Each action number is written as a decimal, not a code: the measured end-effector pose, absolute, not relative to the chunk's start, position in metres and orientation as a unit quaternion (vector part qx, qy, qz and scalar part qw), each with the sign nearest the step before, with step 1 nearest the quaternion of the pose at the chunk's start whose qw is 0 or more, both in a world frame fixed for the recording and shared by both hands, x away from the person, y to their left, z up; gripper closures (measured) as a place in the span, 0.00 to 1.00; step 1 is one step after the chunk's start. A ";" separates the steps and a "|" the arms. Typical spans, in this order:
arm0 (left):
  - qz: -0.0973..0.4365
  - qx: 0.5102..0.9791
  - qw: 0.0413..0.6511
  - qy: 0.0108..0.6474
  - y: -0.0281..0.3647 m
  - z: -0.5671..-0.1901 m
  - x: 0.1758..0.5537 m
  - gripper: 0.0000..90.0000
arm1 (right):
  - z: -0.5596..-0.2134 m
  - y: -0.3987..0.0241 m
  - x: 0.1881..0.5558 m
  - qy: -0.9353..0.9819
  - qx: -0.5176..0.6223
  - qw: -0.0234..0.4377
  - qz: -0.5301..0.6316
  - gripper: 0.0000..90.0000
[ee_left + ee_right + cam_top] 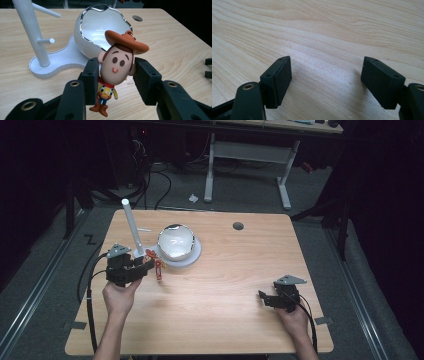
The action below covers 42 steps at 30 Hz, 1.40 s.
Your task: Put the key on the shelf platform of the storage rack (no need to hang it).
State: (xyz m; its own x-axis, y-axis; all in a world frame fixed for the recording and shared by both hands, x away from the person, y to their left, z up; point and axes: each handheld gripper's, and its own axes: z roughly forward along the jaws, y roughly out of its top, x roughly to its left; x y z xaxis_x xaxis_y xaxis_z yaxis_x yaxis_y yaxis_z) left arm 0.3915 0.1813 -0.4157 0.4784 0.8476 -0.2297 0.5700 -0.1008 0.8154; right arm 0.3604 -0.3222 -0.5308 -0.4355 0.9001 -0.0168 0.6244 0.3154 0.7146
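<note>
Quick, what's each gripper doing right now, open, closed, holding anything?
Left gripper: closed on the cowboy figurine, gripping its head.
Right gripper: open, nothing between its jaws, over the wooden table.

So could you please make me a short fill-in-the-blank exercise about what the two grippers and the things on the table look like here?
1. The left gripper is shut on a small cowboy figure, pressing the sides of its ____.
2. The figure's hat is ____ in colour.
3. The jaws of the right gripper stand ____, with nothing between them.
4. The white stand carries a shiny egg-shaped ____ beside its post.

Missing words: head; brown; open; bowl
</note>
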 end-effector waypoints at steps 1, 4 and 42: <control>0.150 0.726 0.460 0.488 0.181 -0.414 0.391 0.64 | -0.531 -0.322 0.360 0.783 0.487 0.212 0.324 0.27; 0.151 0.730 0.459 0.484 0.180 -0.408 0.391 0.64 | -0.531 -0.322 0.360 0.783 0.487 0.212 0.324 0.27; 0.131 0.732 0.479 0.467 0.166 -0.341 0.424 0.64 | -0.531 -0.322 0.360 0.783 0.486 0.212 0.324 0.27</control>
